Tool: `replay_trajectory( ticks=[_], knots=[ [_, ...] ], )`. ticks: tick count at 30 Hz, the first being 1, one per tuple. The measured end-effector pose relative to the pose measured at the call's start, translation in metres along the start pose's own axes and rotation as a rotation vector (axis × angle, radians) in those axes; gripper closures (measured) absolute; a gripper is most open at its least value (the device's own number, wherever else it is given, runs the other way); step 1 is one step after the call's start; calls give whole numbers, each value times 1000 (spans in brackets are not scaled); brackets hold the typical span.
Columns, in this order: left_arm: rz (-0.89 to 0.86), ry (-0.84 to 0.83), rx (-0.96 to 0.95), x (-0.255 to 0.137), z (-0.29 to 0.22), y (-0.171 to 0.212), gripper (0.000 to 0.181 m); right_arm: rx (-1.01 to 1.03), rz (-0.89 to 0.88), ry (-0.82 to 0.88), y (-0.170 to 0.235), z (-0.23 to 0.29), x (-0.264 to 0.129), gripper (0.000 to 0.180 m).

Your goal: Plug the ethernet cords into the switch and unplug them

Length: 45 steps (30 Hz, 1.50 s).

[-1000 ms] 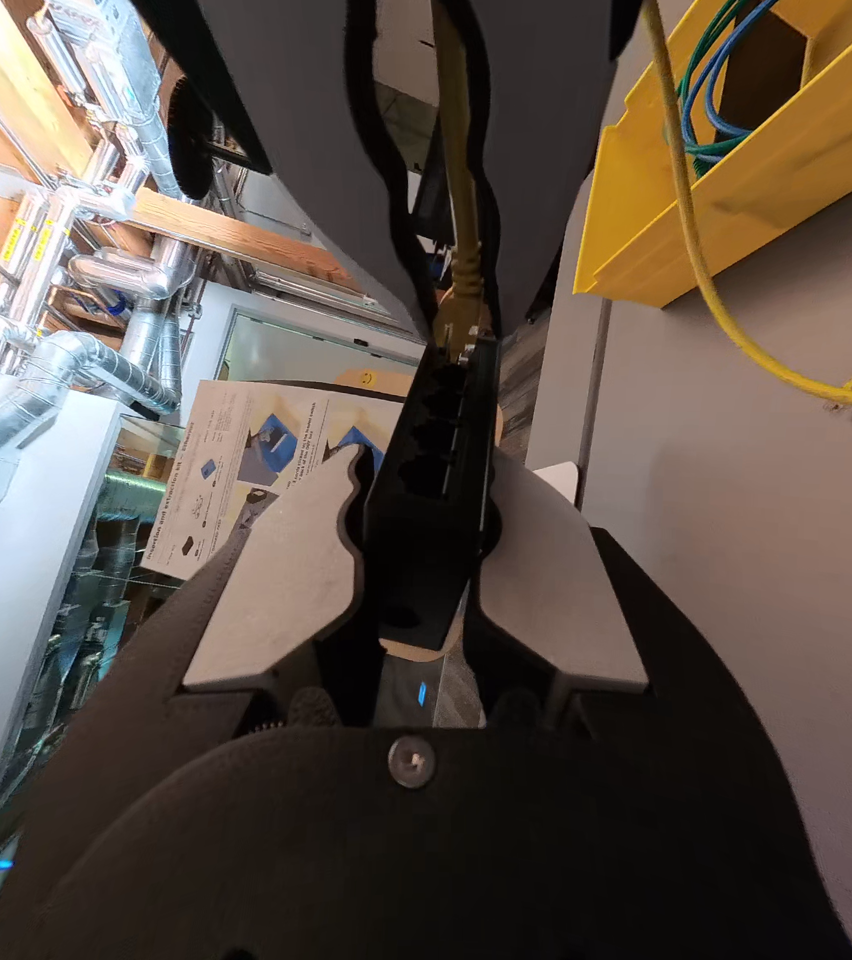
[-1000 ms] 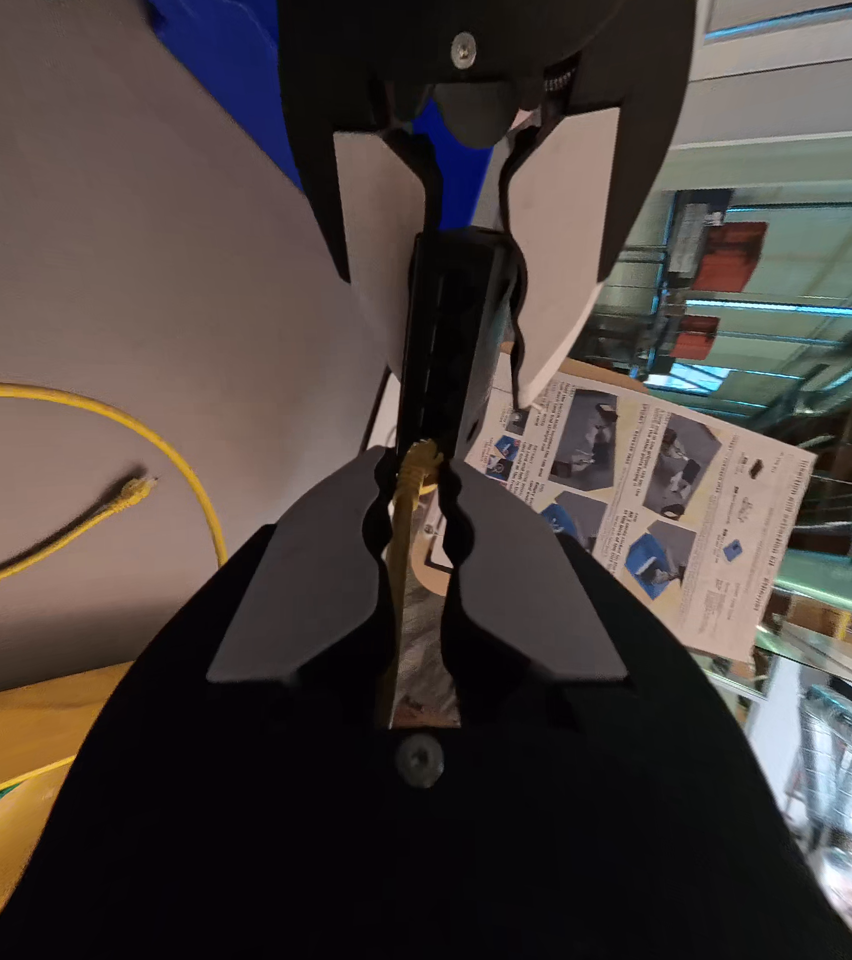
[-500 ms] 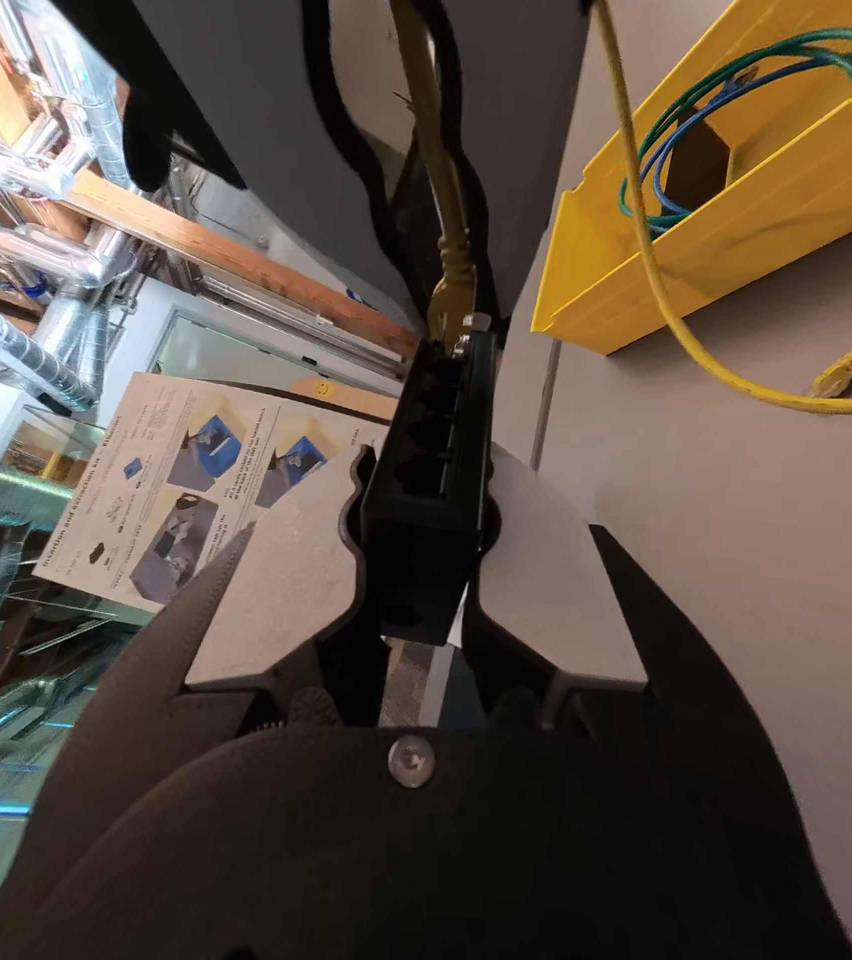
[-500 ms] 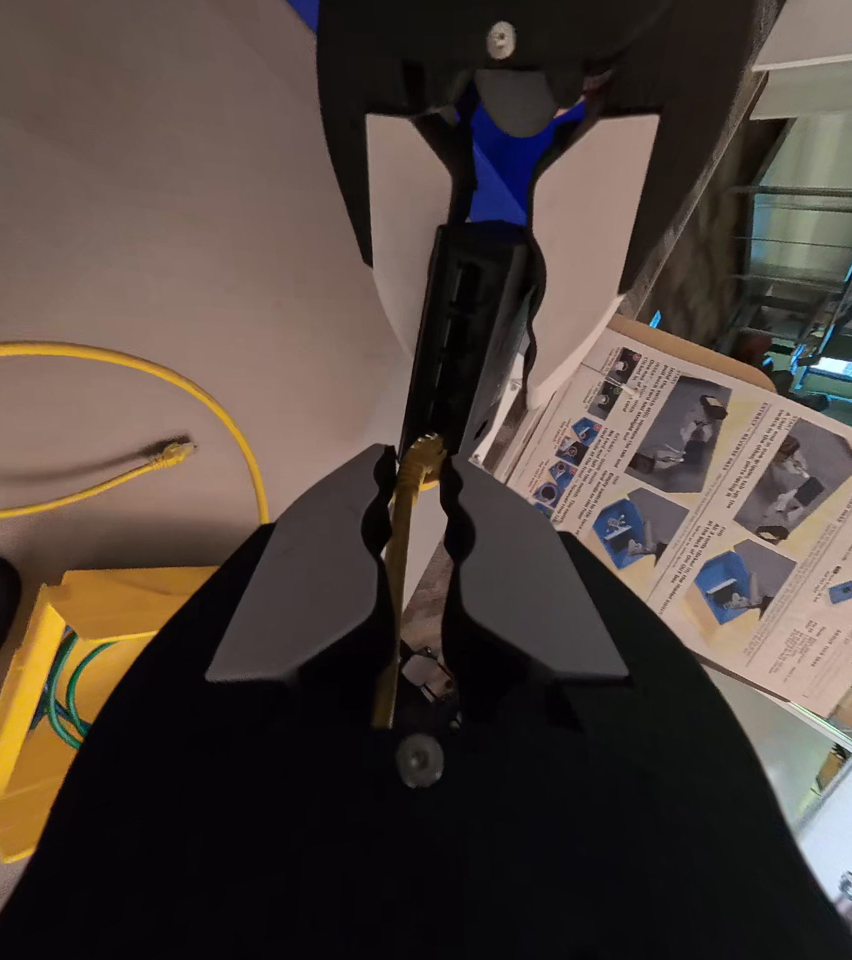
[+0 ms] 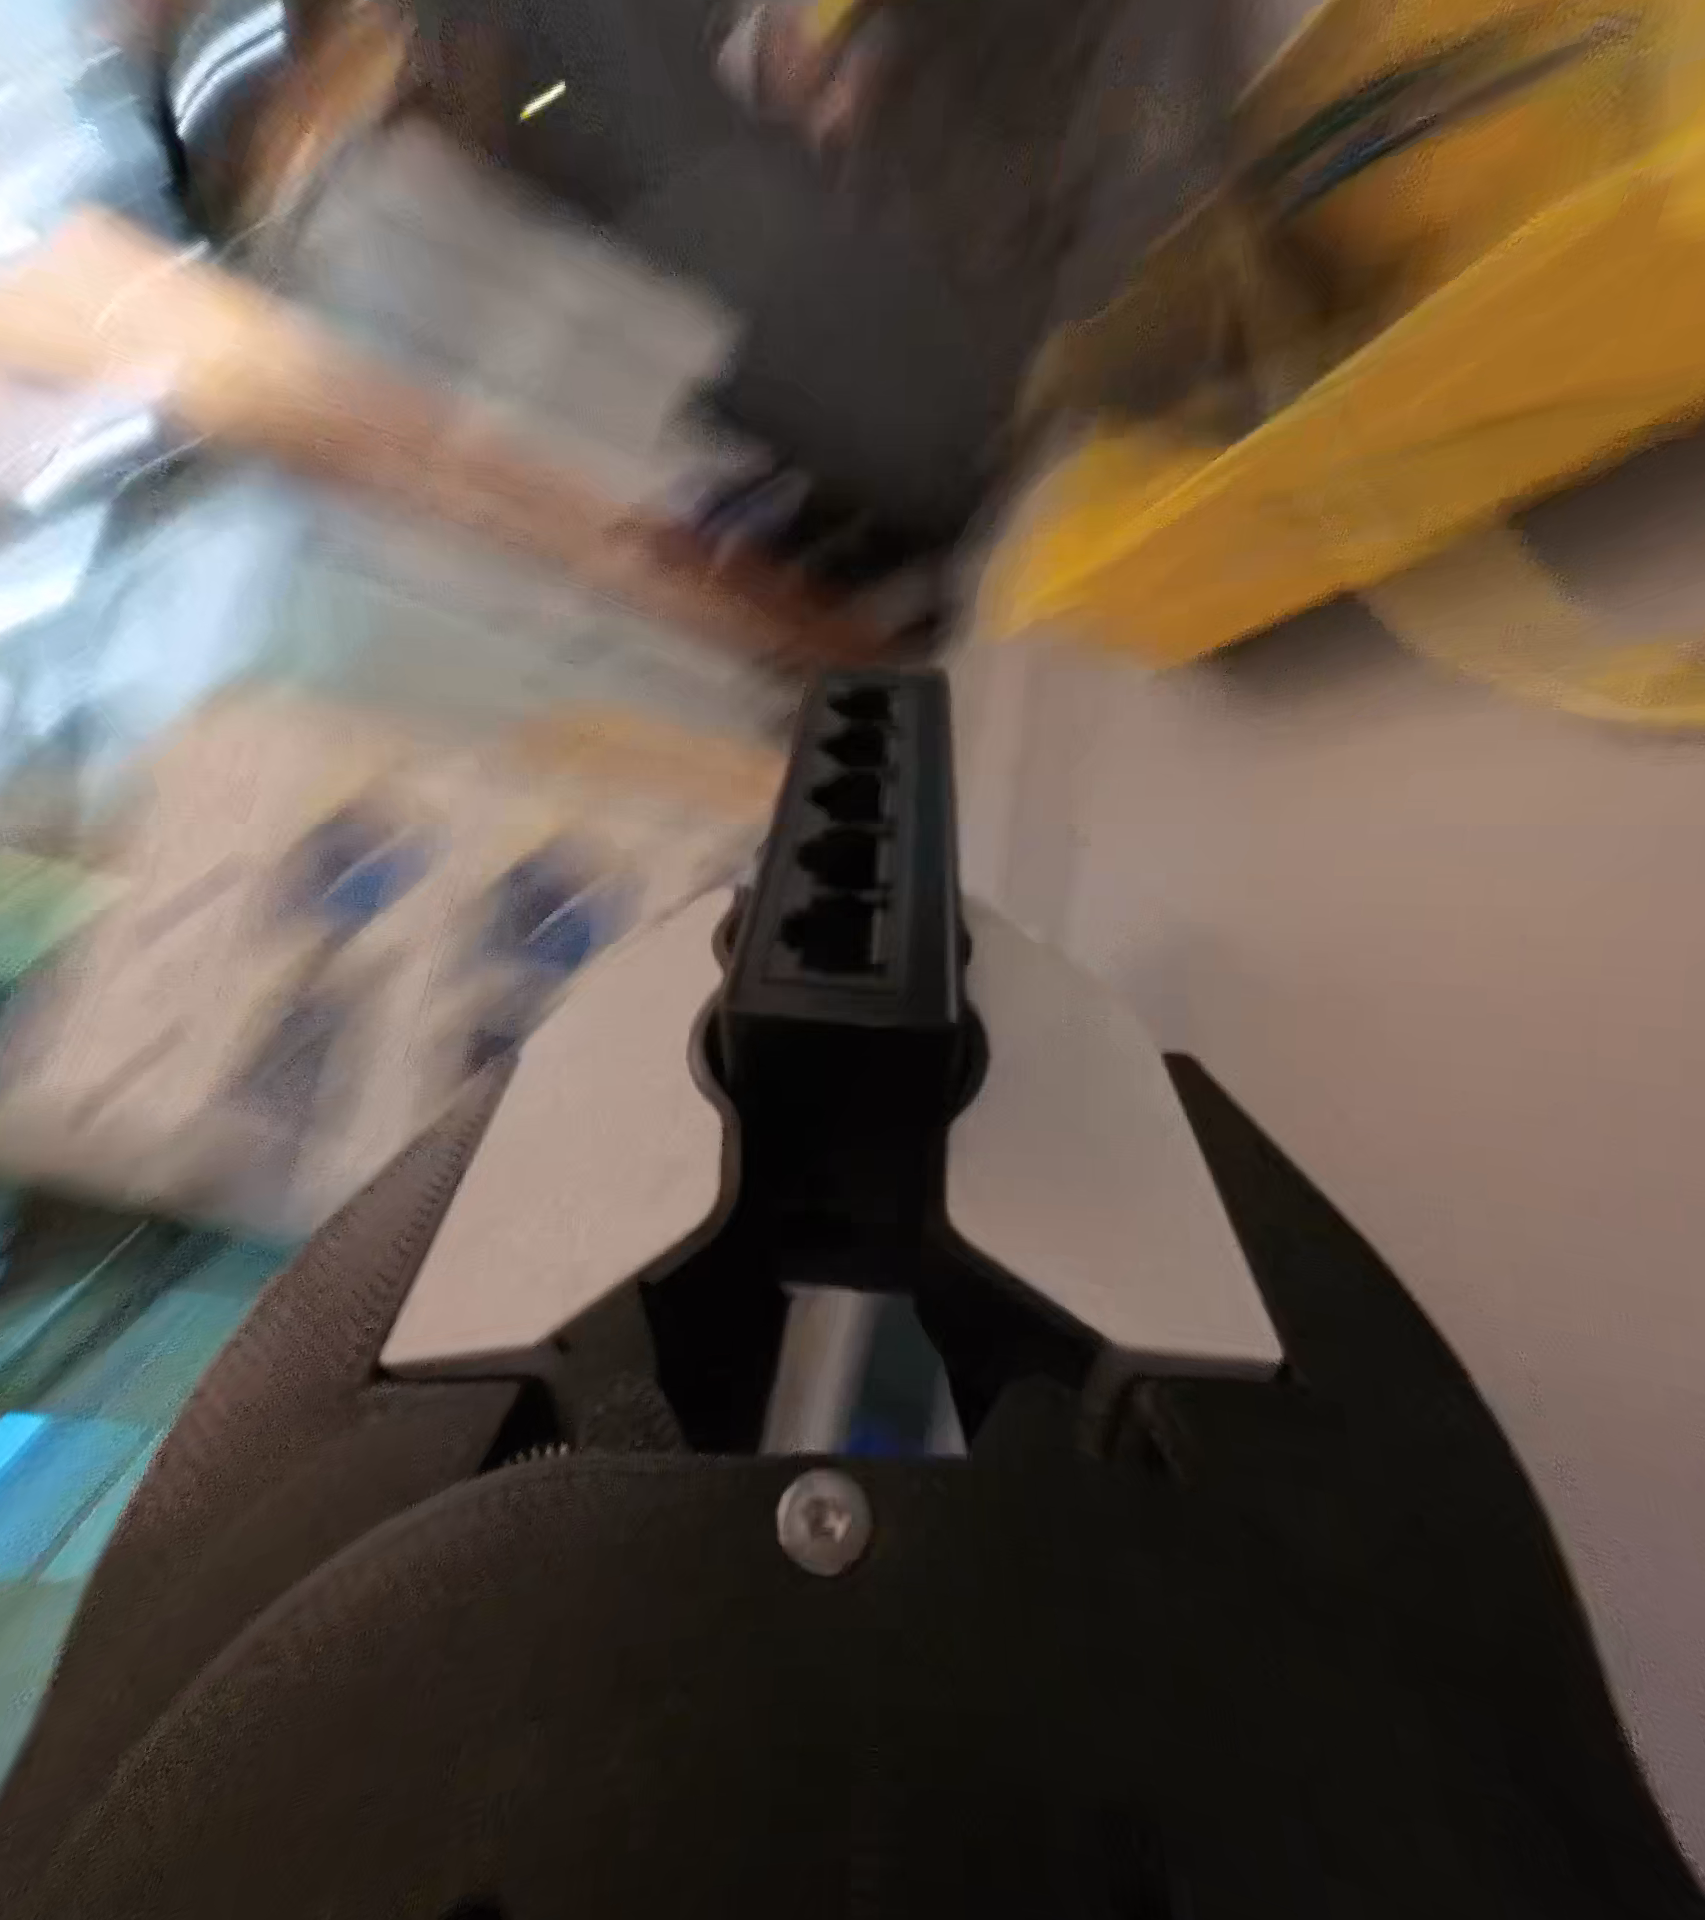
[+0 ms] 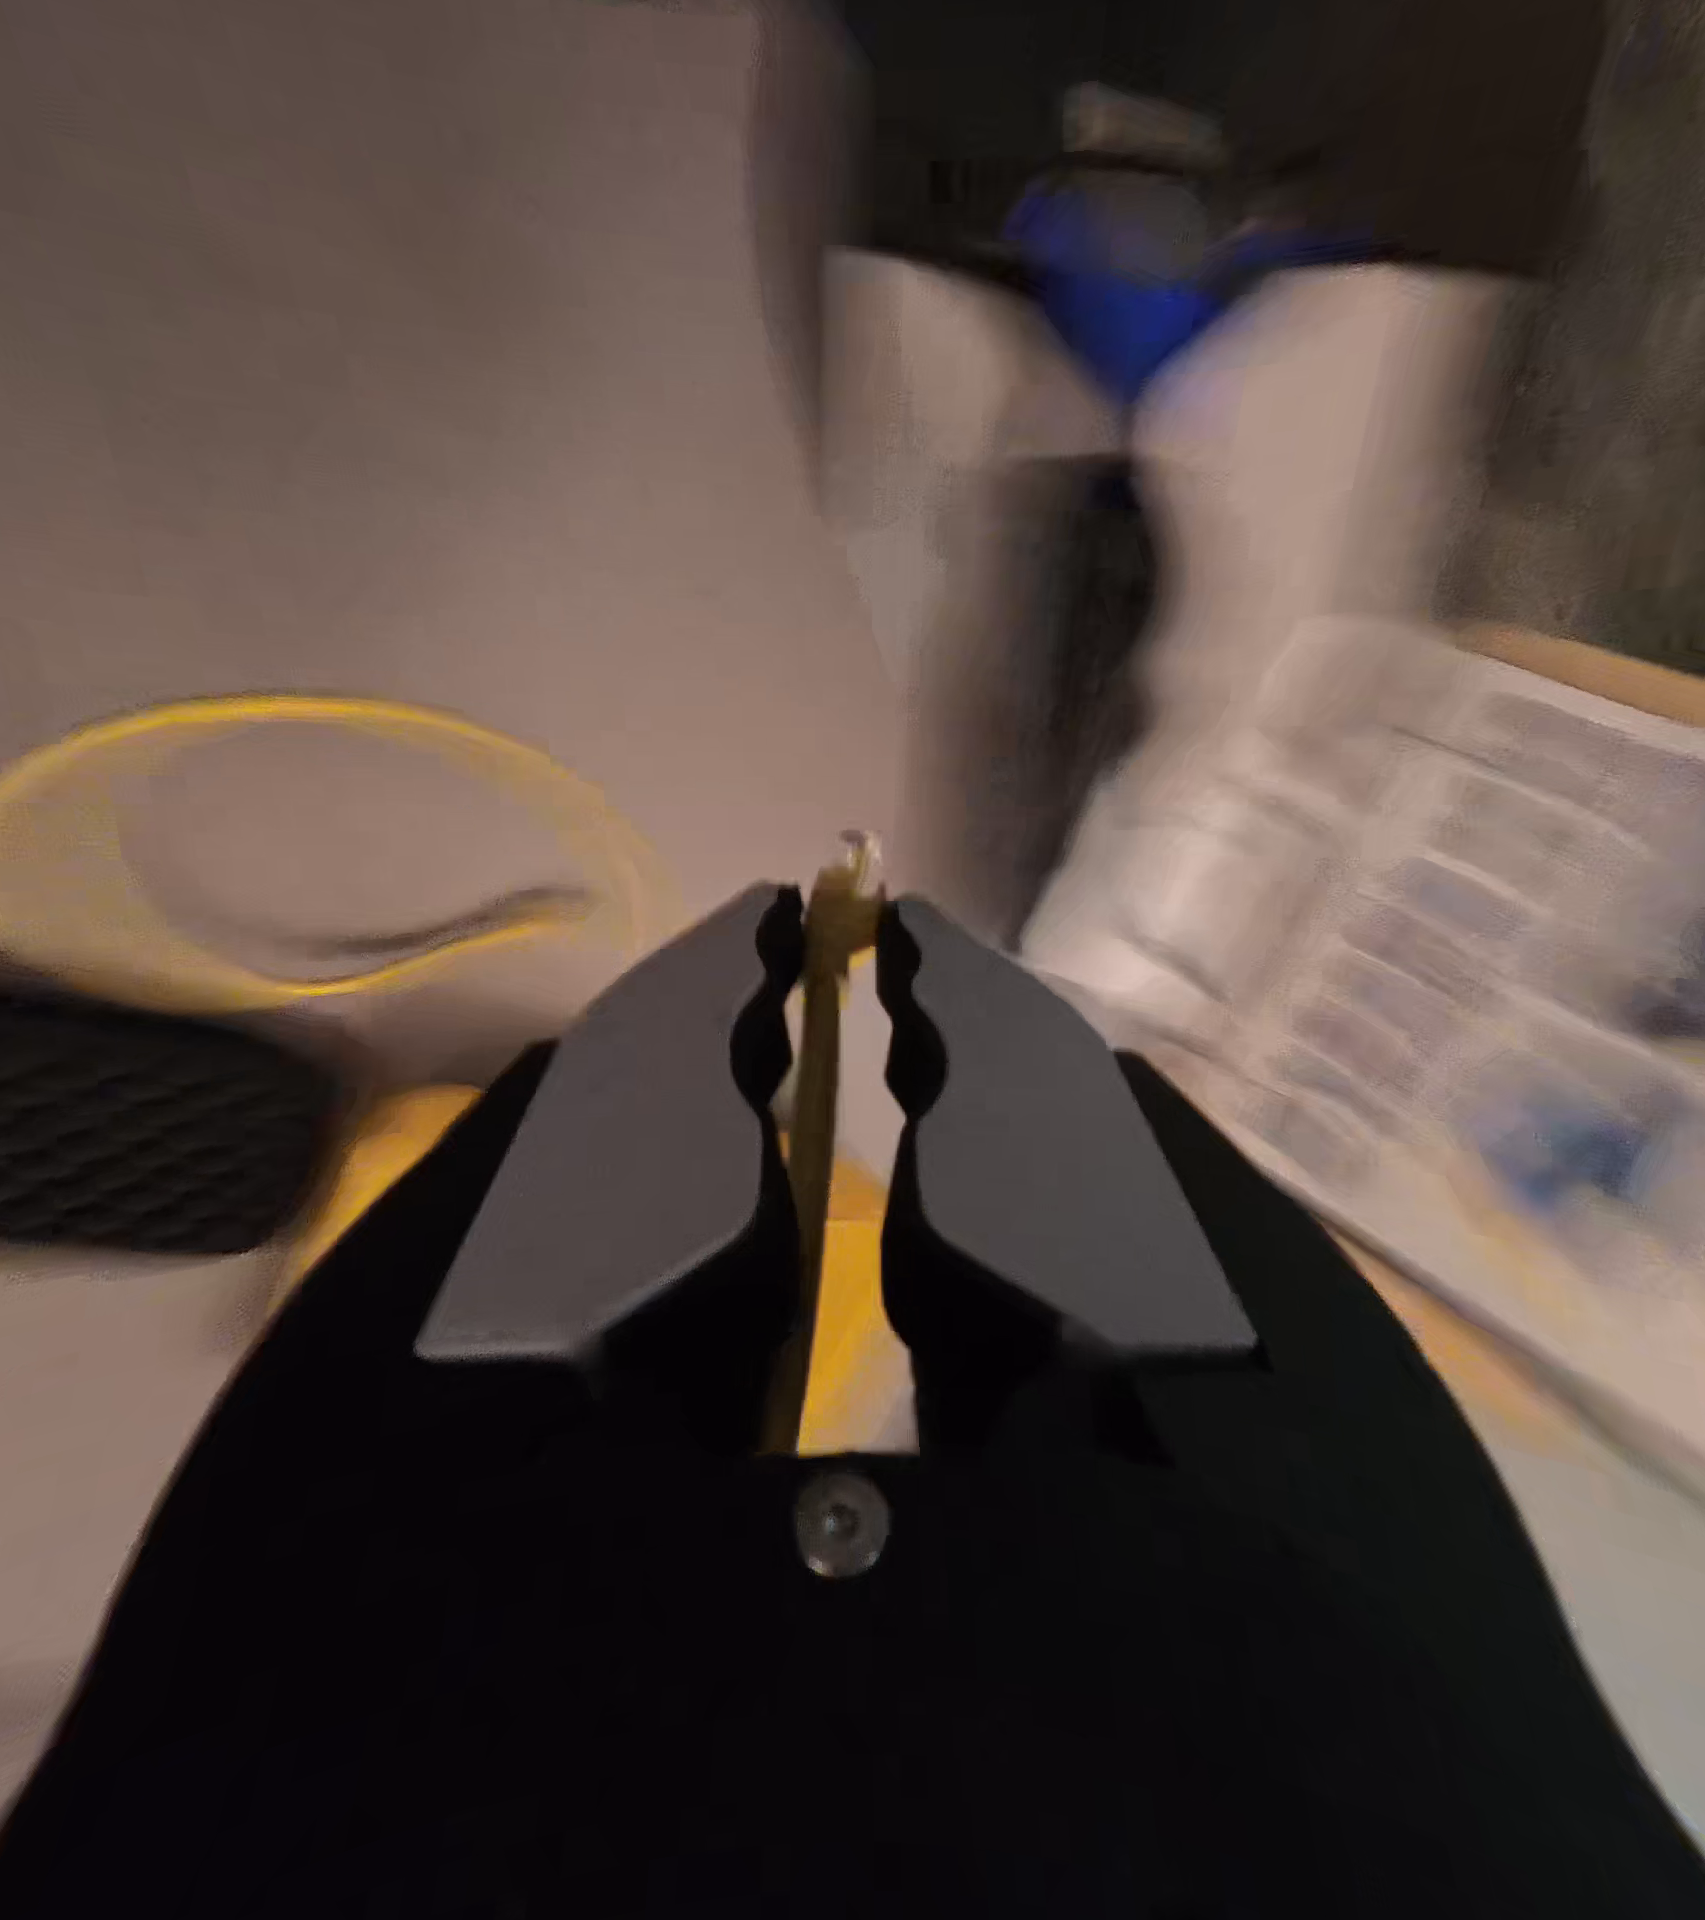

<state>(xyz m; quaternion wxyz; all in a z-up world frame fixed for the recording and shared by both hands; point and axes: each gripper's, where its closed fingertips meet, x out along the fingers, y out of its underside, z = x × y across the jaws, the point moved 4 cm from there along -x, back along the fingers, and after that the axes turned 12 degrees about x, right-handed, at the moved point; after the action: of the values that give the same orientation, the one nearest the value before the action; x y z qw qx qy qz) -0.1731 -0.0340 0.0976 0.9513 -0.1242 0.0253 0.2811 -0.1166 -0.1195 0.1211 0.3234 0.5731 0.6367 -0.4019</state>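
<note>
Tongs on the left [image 5: 843,997] were closed on the black switch [image 5: 853,883], gripping its near end across the narrow sides. Its long axis ran straight forward from the tongs, port face turned up toward the camera. All the ports in view stood empty.

Tongs on the right [image 6: 840,920] were clamped on the yellow ethernet cord [image 6: 817,1091] just behind its plug [image 6: 850,862], which projected forward past the tips with nothing touching it. The cord ran back between the fingers toward the camera.

Beyond lay the table [image 6: 360,364], carrying a loose loop of yellow cord [image 6: 308,717], a yellow bin [image 5: 1450,343] and a printed sheet [image 6: 1450,883]; all were heavily blurred, as was the pale shape farther off, probably the left tongs.

Judgement: plug and switch were apart, the unplugging step complete for this cord. Any re-insertion would turn on aligning the plug's axis square to the port face; the right tongs, carrying the plug, would close the gap.
</note>
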Motion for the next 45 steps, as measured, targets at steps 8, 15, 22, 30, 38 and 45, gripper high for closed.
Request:
replay_trajectory(
  ticks=[8,15,22,30,38,45],
  knots=[
    [-78,-169,-304,-55,62,42,150,153,-299,183,-1,-26,-41,165],
    [74,-121,-361,-63,65,78,151,470,-256,275,29,-9,10,165],
    [80,-91,-340,-60,61,71,151,864,-146,26,34,119,134,160],
    [79,-61,-311,-53,54,62,151,1134,-505,-211,7,185,130,121],
    [67,-34,-286,-46,48,54,151,1076,-331,-92,32,226,160,143],
    [73,-9,-257,-41,41,48,151,1172,-383,-213,8,206,173,168]
  ],
)
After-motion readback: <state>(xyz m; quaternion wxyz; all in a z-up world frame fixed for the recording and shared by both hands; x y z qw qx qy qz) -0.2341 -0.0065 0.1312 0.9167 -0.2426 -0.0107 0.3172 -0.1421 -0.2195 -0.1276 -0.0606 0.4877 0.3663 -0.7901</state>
